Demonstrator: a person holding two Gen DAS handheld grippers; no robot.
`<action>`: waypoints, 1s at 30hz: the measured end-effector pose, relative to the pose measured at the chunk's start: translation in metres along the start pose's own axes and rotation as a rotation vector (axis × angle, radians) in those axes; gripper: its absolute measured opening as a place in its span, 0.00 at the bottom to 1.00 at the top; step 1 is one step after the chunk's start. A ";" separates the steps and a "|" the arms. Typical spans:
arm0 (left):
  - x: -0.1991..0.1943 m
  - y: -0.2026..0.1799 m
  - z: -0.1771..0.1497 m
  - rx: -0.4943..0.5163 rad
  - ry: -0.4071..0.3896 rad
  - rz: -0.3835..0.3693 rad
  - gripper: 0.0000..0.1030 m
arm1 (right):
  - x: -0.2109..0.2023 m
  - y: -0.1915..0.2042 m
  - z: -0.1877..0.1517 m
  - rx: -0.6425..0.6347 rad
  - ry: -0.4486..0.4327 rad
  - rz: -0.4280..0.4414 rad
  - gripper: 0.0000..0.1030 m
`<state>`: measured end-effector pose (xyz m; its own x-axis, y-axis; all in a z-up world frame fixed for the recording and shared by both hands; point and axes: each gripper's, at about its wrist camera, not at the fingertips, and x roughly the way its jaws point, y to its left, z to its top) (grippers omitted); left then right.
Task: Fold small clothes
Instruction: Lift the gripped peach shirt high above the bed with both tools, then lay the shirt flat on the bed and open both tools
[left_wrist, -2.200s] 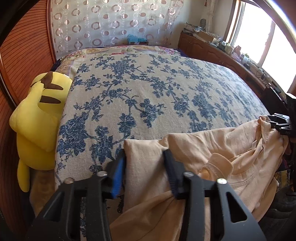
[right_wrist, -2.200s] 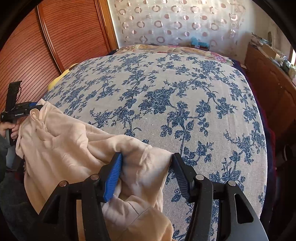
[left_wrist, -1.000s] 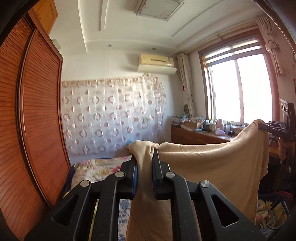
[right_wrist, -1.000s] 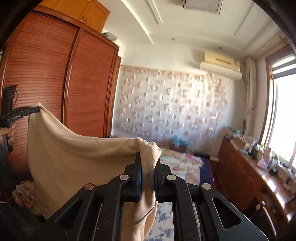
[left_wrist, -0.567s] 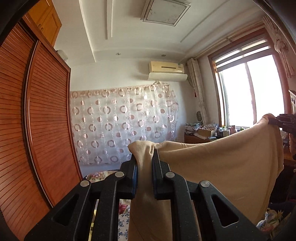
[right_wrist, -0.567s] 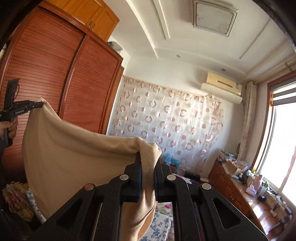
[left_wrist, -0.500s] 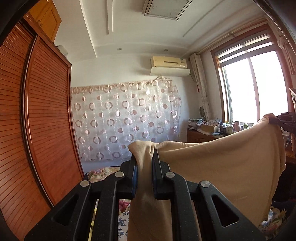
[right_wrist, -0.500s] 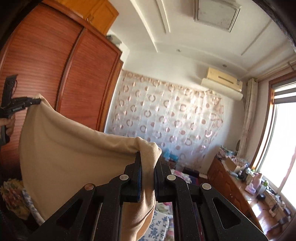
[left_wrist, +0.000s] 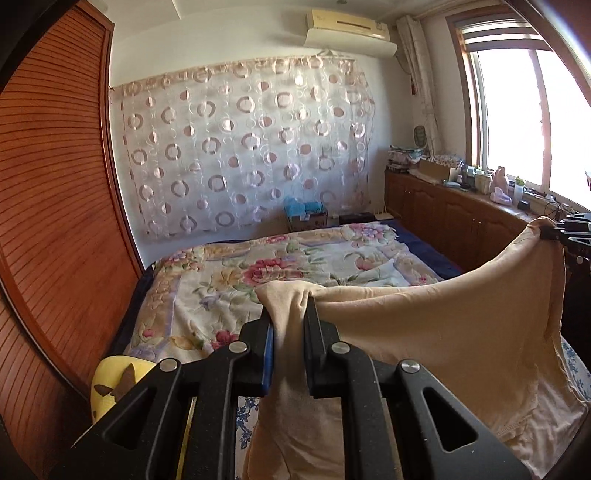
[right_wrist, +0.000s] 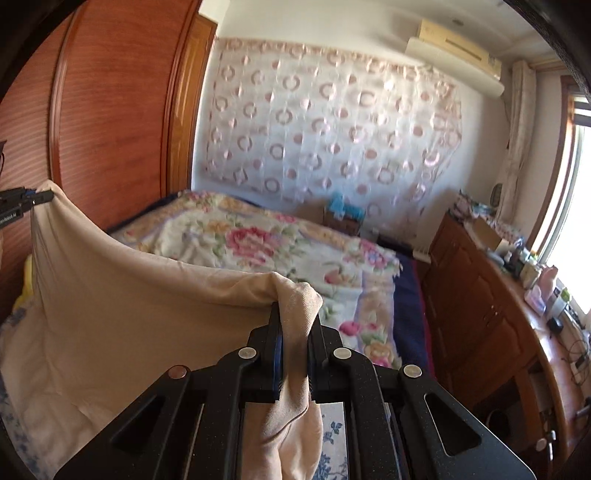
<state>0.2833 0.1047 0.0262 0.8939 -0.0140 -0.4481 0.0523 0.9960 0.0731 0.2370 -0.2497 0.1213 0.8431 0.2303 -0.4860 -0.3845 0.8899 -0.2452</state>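
A beige garment (left_wrist: 443, 332) hangs spread in the air between my two grippers, above the near end of the bed. My left gripper (left_wrist: 289, 314) is shut on one top corner of it. My right gripper (right_wrist: 295, 317) is shut on the other top corner; the cloth (right_wrist: 129, 325) sags between them. The right gripper also shows at the right edge of the left wrist view (left_wrist: 569, 232), and the left gripper at the left edge of the right wrist view (right_wrist: 26, 199). The garment's lower part hangs down out of view.
The bed carries a floral quilt (left_wrist: 277, 273) at the far end and a blue-flowered sheet (right_wrist: 332, 435) nearer me. A yellow plush toy (left_wrist: 114, 380) lies at the bed's left side. A wooden wardrobe (left_wrist: 48, 221) stands left, a cluttered wooden cabinet (right_wrist: 491, 302) right.
Both grippers have tilted downward with the garment still held: the ceiling has left view and the bed has come into view. The cloth now hangs lower, over the bed.
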 end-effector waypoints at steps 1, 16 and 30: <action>0.013 0.000 -0.002 -0.005 0.014 -0.003 0.14 | 0.012 0.000 0.013 0.003 0.015 0.002 0.10; 0.097 -0.002 -0.029 0.023 0.169 -0.056 0.30 | 0.110 -0.023 0.062 0.053 0.207 0.041 0.10; 0.050 -0.003 -0.051 0.008 0.224 -0.124 0.75 | 0.083 -0.030 0.060 0.143 0.252 0.030 0.39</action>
<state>0.3048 0.1051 -0.0417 0.7594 -0.1153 -0.6403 0.1597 0.9871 0.0116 0.3408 -0.2334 0.1384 0.7050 0.1686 -0.6889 -0.3359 0.9348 -0.1150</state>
